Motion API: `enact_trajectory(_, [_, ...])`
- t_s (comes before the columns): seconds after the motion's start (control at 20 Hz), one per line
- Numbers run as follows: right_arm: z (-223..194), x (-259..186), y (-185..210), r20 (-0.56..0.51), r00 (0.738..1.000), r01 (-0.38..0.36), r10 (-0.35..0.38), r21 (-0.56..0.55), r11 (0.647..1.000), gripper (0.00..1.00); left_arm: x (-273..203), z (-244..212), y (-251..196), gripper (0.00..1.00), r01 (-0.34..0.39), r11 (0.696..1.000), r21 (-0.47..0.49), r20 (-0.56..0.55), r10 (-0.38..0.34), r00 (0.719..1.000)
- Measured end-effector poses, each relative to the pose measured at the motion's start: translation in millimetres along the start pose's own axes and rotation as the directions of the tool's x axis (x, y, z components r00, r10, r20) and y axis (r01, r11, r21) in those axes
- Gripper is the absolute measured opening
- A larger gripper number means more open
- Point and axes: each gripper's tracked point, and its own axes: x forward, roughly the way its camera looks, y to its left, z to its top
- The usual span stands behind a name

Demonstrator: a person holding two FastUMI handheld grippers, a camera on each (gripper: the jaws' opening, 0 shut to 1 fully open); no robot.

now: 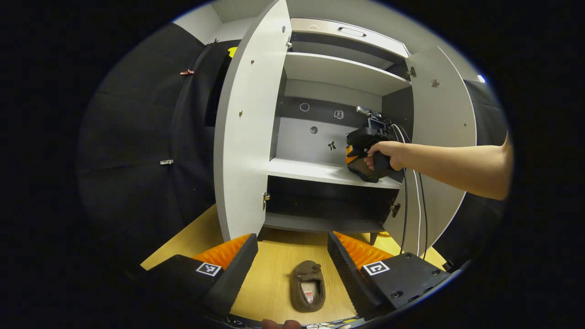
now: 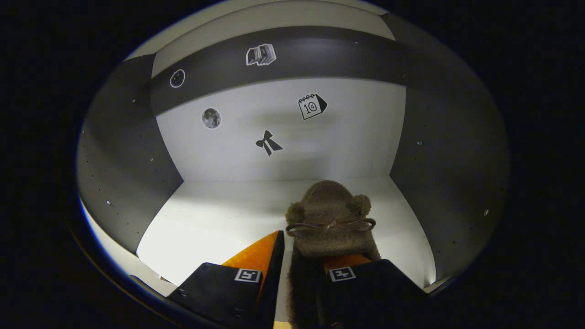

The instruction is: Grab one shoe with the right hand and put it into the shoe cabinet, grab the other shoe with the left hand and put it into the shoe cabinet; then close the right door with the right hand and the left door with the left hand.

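The right gripper pinches the fuzzy brown slipper above the white middle shelf; I would lower it flat before releasing. The left gripper is spread.

- A calendar sticker on the pale back panel of the shoe cabinet, at about twelve o'clock in the right gripper view, bears the number "10".
- The square black-and-white marker tags on the grippers carry patterns, not letters.
- A label inside the slipper on the floor is too small to tell.
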Motion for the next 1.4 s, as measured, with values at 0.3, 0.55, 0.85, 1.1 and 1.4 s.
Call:
enact_trajectory(0.3, [3.2,-50.2,12.8,0.059,0.997,-0.054,0.054,0.007,0.999,0.87,-3.8,-10.1,-1.2,0.96,0.022,1.0,0.016,-0.01,-0.022,1.0])
enact_trajectory(0.55, [16.9,-127.0,15.1,0.229,0.969,-0.089,0.089,-0.009,0.996,0.98,-0.4,-34.1,-6.6,0.96,0.074,0.997,0.026,-0.061,-0.072,0.996])
enact_trajectory(0.85, [20.9,-242.2,13.8,0.448,0.888,-0.103,0.105,-0.031,0.994,0.98,17.8,-92.8,-1.6,0.97,0.096,0.994,0.046,-0.161,-0.087,0.983])
enact_trajectory(1.1, [-7.1,-321.3,-10.6,0.51,0.858,-0.052,0.061,-0.032,0.998,0.98,47.4,-167.2,-6.1,0.97,0.141,0.988,0.069,-0.304,-0.114,0.946])
enact_trajectory(1.4, [-43.8,-407.3,-35.2,0.537,0.843,0.008,0.013,-0.038,0.999,0.98,102.0,-229.8,-10.6,0.9,0.178,0.978,0.107,-0.394,-0.123,0.911])
